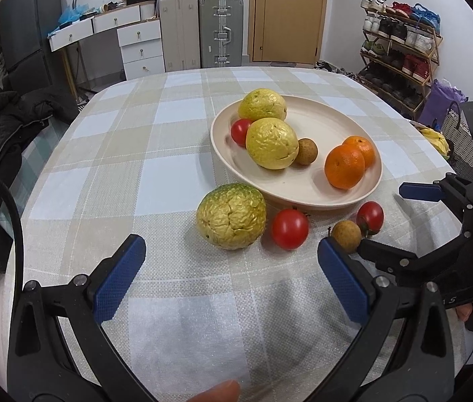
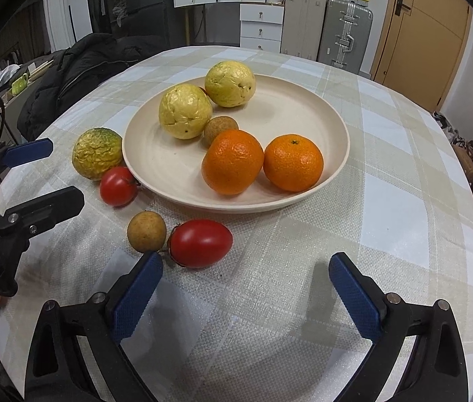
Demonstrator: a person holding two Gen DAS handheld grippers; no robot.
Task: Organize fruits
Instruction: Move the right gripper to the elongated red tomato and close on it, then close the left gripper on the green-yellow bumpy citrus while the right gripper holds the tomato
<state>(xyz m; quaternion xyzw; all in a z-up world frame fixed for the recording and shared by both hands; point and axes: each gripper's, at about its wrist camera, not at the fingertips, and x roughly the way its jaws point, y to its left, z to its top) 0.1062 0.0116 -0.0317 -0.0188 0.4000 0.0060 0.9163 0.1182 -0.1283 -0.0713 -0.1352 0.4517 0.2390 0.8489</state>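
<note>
With both grippers' fingers (image 2: 139, 284) spread wide and empty, straddle the oval tomato (image 2: 201, 243) squarely, avoiding the longan (image 2: 146, 231) touching it.

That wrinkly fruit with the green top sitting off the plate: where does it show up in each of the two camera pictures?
Left wrist view: the green-topped wrinkly fruit sits low in the centre, left of a red tomato.
Right wrist view: the same fruit is at mid-left, against the plate's left rim.
Shared landmark: the cream plate, just beside the fruit in both.
</note>
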